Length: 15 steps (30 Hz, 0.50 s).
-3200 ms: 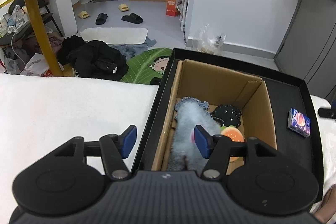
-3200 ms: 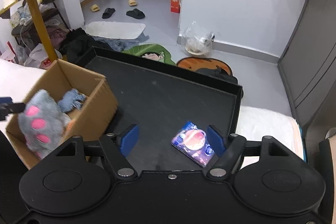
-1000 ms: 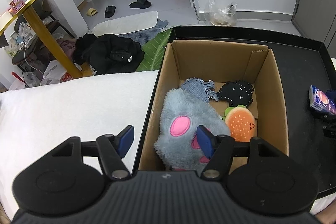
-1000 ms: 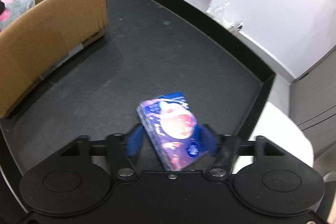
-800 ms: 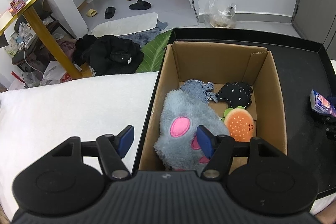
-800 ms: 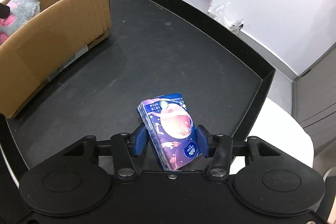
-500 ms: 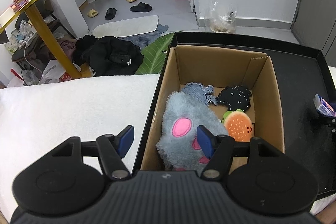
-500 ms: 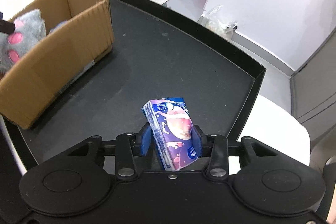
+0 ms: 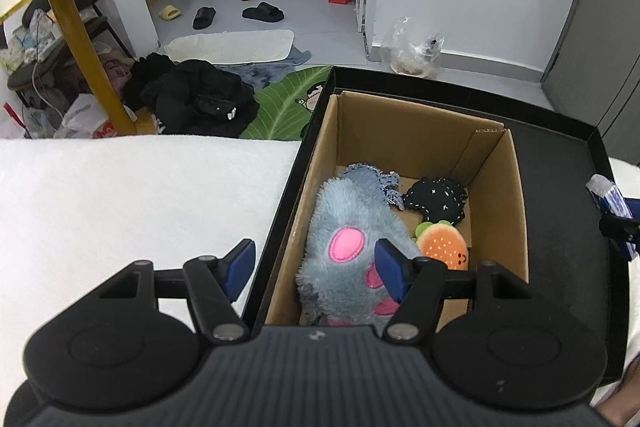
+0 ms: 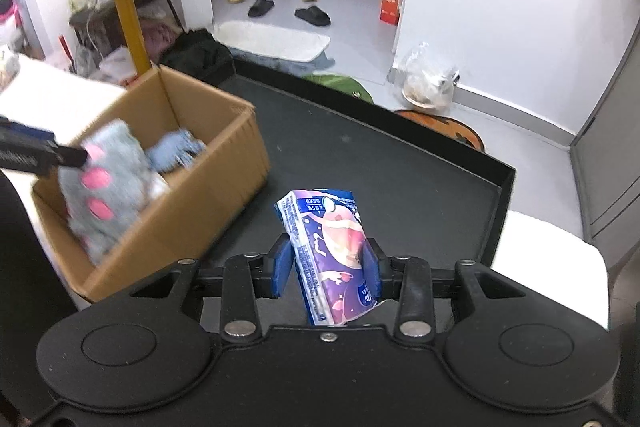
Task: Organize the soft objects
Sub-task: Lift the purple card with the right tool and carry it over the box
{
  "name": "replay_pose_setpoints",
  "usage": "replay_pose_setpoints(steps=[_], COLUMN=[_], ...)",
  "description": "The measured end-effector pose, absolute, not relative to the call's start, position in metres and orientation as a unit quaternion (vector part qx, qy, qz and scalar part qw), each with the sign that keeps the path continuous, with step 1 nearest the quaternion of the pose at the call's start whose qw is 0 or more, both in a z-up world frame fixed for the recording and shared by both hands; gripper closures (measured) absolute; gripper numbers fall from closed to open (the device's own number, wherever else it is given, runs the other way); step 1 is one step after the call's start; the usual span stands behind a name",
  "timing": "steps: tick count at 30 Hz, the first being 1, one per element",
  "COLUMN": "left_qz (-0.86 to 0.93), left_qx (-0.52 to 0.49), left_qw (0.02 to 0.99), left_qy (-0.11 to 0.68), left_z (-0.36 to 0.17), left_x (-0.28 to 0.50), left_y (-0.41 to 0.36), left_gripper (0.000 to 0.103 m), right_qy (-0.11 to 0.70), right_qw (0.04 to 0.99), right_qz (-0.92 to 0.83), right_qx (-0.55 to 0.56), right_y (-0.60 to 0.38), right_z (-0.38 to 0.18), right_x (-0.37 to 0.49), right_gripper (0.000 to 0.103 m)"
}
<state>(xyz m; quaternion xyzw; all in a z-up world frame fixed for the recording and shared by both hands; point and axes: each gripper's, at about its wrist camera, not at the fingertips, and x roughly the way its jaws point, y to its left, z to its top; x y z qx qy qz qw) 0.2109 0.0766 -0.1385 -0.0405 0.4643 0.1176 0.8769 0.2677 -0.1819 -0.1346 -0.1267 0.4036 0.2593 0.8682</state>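
- Tissue pack (image 10: 334,253), purple and blue with a pink planet print, is pinched between the blue pads of the right gripper (image 10: 326,269); its jaws have just been closing on it, and the pack is held tilted, clear of the black tray (image 10: 400,163) below
- In the left wrist view the same pack (image 9: 610,197) is seen at the tray's right edge, clamped in the right gripper (image 9: 618,223)
- Cardboard box (image 9: 404,139) is set in the left part of the tray, against its left wall and near its far-left corner
- Grey plush toy (image 9: 348,251) with pink spots is lodged in the near-left part of the box, partly risen above the rim
- A blue fringed cloth (image 9: 380,179) is tucked behind the plush, and a black star-stitched pouch (image 9: 438,199) is lying toward the box's far-right corner
- An orange burger plush (image 9: 444,247) is placed just in front of the pouch, beside the grey toy
- Left gripper (image 9: 314,263) is held above the box's near-left edge with its jaws spread and nothing pressed between them; one pad is over the white cloth (image 9: 120,195), the other in front of the grey plush
- The tray is flanked by the white cloth on both sides
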Motion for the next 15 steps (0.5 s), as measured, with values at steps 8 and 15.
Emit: replay_pose_setpoints(steps=[8, 15], left_qz=[0.113, 0.110], left_qx=[-0.059, -0.095], left_qw=[0.876, 0.874], left_qy=[0.466, 0.463], left_z=[-0.141, -0.143], left_x=[0.210, 0.208], left_y=[0.085, 0.099], left_gripper=[0.039, 0.043], right_qy=[0.390, 0.396], right_qw=[0.865, 0.858], right_qz=[0.286, 0.301], right_qx=[-0.131, -0.125], right_y=[-0.143, -0.110], right_z=[-0.110, -0.099], right_x=[0.261, 0.258], right_gripper=[0.066, 0.066])
